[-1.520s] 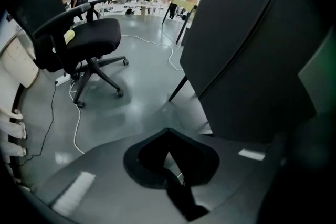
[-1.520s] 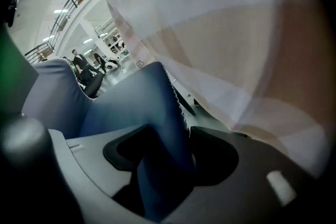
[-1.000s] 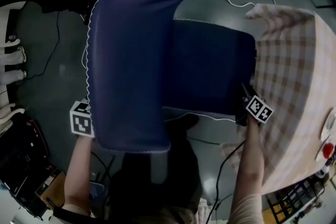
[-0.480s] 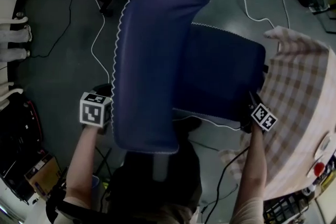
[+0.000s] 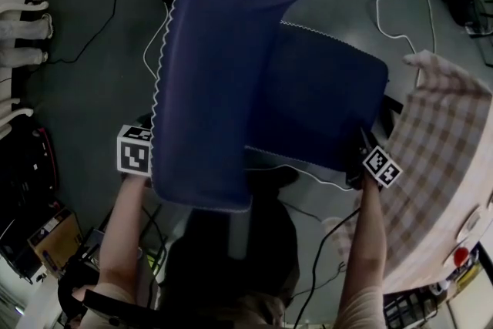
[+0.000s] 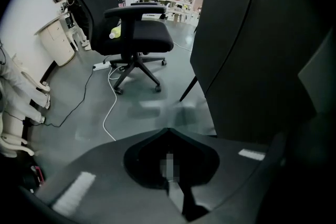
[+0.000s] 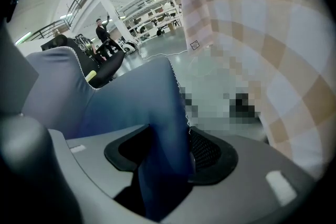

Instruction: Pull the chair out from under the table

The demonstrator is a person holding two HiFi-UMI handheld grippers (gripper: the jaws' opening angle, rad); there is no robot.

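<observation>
Grey concrete floor [image 5: 85, 50] of an open workshop hall, white cable [image 5: 389, 4] looped across at upper right. Steeply down onto the chair [image 5: 223, 73]: blue cover with white scalloped trim, backrest toward the left, seat toward the right. Seat's far right corner near the hanging checked cloth [image 5: 431, 112] of the worktop [image 5: 462, 189] at the right edge. Most of the seat out over open floor, clear of the cloth.

Right gripper [image 5: 363, 159] at the seat's near right corner, marker cube facing up, forearm [image 5: 366, 258] behind it. Right gripper view: jaws clamped on a fold of the blue seat cover, fabric and trim running straight up through the gap, mesh pad pressed against its right side. Held at a middling width by the thickness of the fold. Checked cloth filling the right of that view, just beside the fabric.

Left gripper [image 6: 170, 162] at the backrest's left edge, cube half tucked behind the cover's trim in the head view. Left gripper view: hollow between the jaws dark, too murky to say whether apart or together. Chair's dark back panel looming just right of the hollow, its edge passing beside it rather than through the middle. Beyond, black office chair [image 6: 134, 34] on castors, white cord [image 6: 107, 113] on the floor below it.
</observation>
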